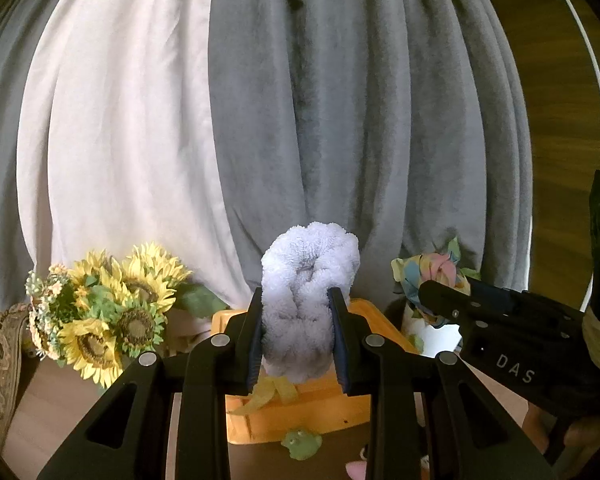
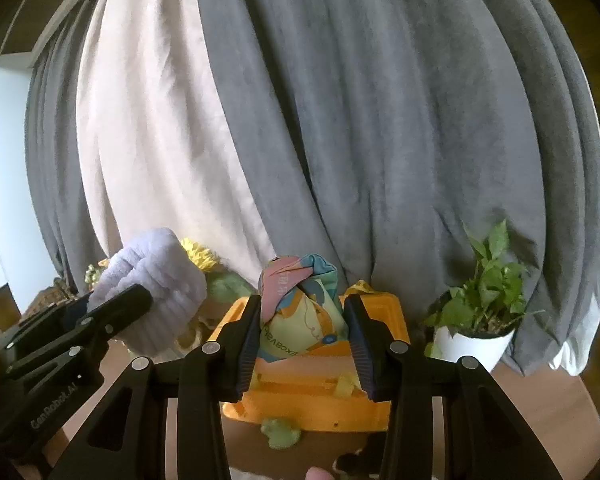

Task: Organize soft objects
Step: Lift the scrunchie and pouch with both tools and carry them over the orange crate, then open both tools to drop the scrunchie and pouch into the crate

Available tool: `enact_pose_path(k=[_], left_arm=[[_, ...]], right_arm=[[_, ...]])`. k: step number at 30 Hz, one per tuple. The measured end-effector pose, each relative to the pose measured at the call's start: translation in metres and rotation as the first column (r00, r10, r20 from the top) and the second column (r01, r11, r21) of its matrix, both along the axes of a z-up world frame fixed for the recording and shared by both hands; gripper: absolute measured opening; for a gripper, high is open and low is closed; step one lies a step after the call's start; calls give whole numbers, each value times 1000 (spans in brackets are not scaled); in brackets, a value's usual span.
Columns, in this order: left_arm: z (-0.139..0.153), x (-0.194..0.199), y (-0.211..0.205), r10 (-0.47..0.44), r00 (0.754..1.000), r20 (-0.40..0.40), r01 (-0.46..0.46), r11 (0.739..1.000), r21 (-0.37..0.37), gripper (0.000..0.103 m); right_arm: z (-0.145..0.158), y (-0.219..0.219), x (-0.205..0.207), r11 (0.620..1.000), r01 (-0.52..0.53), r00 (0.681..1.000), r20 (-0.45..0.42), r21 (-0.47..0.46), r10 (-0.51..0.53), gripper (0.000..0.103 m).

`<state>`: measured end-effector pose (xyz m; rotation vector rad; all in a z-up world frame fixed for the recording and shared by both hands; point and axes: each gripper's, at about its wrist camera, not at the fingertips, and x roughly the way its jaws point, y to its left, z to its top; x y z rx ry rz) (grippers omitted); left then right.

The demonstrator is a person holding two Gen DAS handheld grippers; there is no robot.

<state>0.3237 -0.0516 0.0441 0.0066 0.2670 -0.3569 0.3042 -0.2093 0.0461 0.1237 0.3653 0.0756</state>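
1. The left gripper (image 1: 298, 336) pinches a fluffy white towel (image 1: 308, 300) between its two fingers. The towel is rolled up and held in the air above the orange box (image 1: 300, 412).
2. The right gripper (image 2: 302, 340) pinches a colorful cloth (image 2: 300, 308). The cloth is bunched up, with pink, blue and yellow patches and some letters on it. It is also held above the orange box.
3. The orange box sits on a brown table (image 1: 60, 400). A yellow cloth (image 1: 268, 394) hangs over the box's near side.
4. A small green soft toy (image 1: 302, 442) lies on the table, just in front of the box.
5. A bunch of sunflowers (image 1: 108, 312) stands to the left of the box.
6. A green plant in a white pot (image 2: 476, 320) stands to the right of the box.
7. Gray and white curtains (image 1: 260, 120) hang behind everything.
8. The two grippers are side by side, near each other, each with its own soft thing.
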Motion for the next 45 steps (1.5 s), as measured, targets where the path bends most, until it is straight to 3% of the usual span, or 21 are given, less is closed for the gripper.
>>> enact_pose_path(k=[13,22,33,38,41,43,45], left_arm=[[-21,54,-9,25,998,-54,-25,1000,7,29],[-46,94,-17,30,990,-138,-28,999,19,30],[-93,143,-28,19,963,-270,-8,999,41,32],[-106,158,-33,29,960,-280,-11,998,64,39],[-109,163,-33,33,956,-291,-9,997,83,47],[-112,164,-34,37,955,-296,-12,996,87,49],[-111,162,-35,46,955,-294,-19,995,95,55]], right_arm=[[-15,-5,57,1000,-25,999,-39,2,25,42],[-36,-8,93,1000,-12,996,-83,13,13,42],[-80,-13,141,1000,3,977,-215,30,3,43],[-98,-17,156,999,20,962,-272,27,-12,43],[-104,-21,163,999,43,952,-303,29,-32,45],[-109,-24,167,998,54,945,-323,29,-42,61],[-112,-27,167,997,75,942,-329,27,-62,65]])
